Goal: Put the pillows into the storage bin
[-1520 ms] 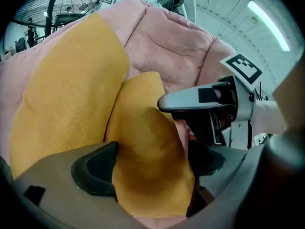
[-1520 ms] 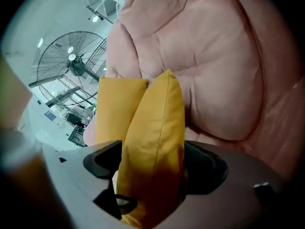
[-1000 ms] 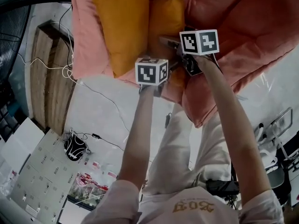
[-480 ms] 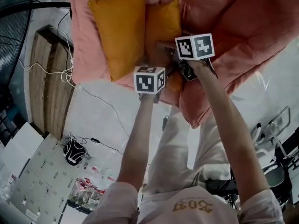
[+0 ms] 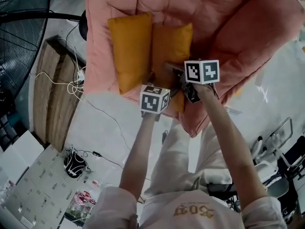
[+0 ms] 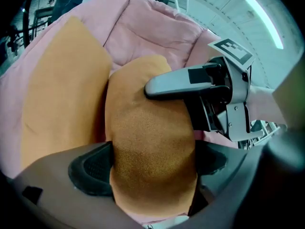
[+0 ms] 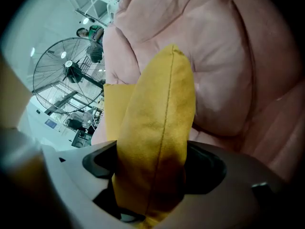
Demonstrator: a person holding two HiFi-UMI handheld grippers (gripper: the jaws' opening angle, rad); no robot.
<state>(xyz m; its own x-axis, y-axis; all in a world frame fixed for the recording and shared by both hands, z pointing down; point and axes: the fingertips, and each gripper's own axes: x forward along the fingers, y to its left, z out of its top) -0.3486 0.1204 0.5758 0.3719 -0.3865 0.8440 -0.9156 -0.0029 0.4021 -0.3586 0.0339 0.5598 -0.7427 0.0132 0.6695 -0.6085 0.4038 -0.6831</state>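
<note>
Jaws of my left gripper [image 6: 151, 170] and right gripper [image 7: 151, 168] just squeezed in, both pinching the same plump orange fabric pillow [image 5: 170, 44] against the pink padded chair [image 5: 228, 23].

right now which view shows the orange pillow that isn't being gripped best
The head view: the free pillow shows in full, edge to edge, beside the gripped pillow. The left gripper view shows most of one face, its lower end hidden. The right gripper view shows only a strip behind the gripped pillow.
</note>
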